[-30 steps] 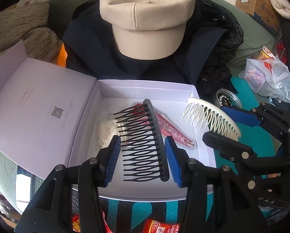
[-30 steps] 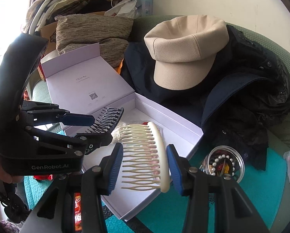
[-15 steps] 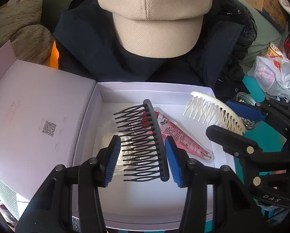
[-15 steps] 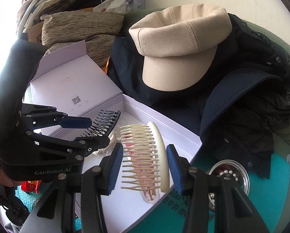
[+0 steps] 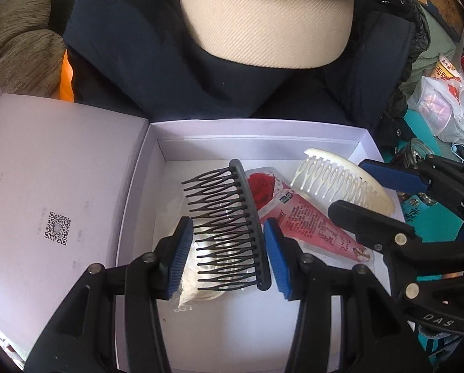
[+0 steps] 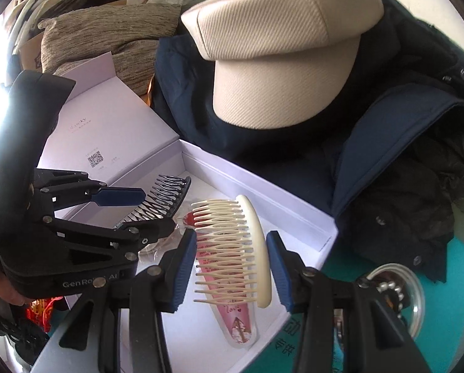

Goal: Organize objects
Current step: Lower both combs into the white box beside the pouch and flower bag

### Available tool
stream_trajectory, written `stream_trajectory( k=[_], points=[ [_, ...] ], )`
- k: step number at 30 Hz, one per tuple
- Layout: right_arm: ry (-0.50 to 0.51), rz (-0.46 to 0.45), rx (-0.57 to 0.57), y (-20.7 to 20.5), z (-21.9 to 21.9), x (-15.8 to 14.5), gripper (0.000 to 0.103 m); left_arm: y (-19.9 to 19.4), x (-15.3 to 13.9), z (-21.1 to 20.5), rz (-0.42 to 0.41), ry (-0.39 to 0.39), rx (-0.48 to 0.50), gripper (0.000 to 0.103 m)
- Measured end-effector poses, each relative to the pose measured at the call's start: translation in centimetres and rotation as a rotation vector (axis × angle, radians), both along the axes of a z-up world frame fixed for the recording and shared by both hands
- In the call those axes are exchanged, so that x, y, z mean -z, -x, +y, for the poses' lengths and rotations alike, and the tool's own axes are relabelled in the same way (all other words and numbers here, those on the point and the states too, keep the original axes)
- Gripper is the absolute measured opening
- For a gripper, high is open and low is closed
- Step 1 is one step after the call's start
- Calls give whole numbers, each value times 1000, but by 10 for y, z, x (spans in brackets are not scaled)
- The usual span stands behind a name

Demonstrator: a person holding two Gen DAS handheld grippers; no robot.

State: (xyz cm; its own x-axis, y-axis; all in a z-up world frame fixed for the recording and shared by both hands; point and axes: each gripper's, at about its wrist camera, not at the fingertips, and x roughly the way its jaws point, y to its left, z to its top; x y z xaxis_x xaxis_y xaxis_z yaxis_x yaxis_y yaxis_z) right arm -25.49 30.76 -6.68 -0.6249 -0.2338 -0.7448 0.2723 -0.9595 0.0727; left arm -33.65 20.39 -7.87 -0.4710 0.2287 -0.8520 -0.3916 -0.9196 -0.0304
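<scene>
Both grippers lower into box since earlier | left gripper clenches black comb, right gripper cream comb | light, stiff; thin teeth fragile, hold spine

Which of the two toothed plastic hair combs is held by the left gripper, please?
The black plastic hair comb, clamped between the left gripper pads over the open lilac box. The cream plastic hair comb sits in the right gripper.
</scene>
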Motion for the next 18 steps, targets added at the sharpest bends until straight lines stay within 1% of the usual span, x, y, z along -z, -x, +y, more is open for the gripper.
stream_trajectory(
  k=[8,15,18],
  points=[
    [-23,-42,37,14,2,15,47,11,10,4,-11,6,19,46],
    [-49,-76,65,20,1,20,47,16,15,6,-22,6,25,46],
    [-69,-74,67,19,-2,20,48,15,14,6,-13,16,16,46]
  ],
)
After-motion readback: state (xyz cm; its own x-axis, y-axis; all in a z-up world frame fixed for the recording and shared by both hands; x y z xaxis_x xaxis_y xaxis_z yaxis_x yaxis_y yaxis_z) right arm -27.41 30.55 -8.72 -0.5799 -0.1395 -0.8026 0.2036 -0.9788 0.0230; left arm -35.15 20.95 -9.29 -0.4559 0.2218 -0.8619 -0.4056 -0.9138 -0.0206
